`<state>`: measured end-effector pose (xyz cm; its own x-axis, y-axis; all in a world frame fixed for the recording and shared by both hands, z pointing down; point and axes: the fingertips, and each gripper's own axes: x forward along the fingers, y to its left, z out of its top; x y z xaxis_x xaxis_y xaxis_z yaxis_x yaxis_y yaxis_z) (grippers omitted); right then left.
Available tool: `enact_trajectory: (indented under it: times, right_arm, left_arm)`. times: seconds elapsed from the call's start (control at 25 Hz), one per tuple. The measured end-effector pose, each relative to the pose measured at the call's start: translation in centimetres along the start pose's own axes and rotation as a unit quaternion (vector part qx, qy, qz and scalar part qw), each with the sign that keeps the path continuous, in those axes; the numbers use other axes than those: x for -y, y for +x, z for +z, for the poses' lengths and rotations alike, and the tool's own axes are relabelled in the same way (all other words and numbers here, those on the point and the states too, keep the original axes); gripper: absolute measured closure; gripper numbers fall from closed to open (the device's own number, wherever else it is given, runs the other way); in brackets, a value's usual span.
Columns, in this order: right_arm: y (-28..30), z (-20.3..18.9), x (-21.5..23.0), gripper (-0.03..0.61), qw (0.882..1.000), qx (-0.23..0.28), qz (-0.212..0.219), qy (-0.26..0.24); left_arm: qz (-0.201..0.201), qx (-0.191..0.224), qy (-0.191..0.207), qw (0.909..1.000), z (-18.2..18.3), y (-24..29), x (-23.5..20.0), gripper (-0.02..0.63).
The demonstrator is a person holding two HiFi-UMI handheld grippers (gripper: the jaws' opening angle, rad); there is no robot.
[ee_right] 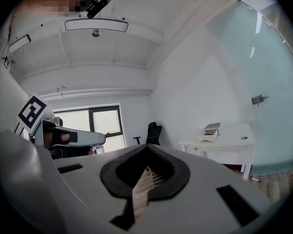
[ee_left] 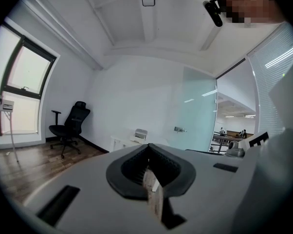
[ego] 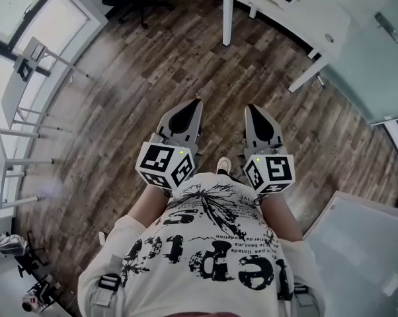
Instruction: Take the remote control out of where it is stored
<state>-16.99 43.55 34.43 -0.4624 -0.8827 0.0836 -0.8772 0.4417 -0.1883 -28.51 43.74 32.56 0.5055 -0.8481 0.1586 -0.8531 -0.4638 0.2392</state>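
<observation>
Remote control is not showing; grey left hand-held gripper [ego: 195, 107] and right hand-held gripper [ego: 252, 111] are hovering closed, empty, perhaps risking bumping white tabletop [ego: 285, 12] ahead.

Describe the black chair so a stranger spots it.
Find the big window in the left gripper view. Right of it, against the white wall, stands the office chair. It is black with armrests, unlike the white table to its right.

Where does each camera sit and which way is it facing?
Head view: on the head, facing down at brown plank floor; white printed shirt, left tongs, right tongs show.
Left gripper view: on left tongs, level past shut jaws.
Right gripper view: on right tongs, likewise; left tongs show.
Shared: black office chair, white desk.
</observation>
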Motion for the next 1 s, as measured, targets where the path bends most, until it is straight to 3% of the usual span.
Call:
enact_trajectory:
  times: [0.4,0.56,0.8,1.0]
  right_arm:
    - [1.7,0.0,8.8,0.581,0.998,-0.017,-0.050,0.032]
    - [3.5,0.0,10.0,0.581,0.997,-0.017,-0.074,0.030]
    - [7.8,0.4,11.8,0.581,0.991,-0.011,-0.123,0.055]
    - [14.6,0.7,12.1,0.581,0.985,-0.010,-0.162,0.057]
  left_arm:
    - [-0.046,-0.023,0.002,0.9987,0.0,8.5,2.7,0.606]
    - [-0.054,-0.031,-0.002,0.9980,0.2,11.2,0.7,0.606]
    - [-0.104,-0.043,-0.015,0.9936,1.2,16.2,-2.6,0.605]
    - [-0.126,-0.051,-0.022,0.9905,3.3,20.4,-9.1,0.605]
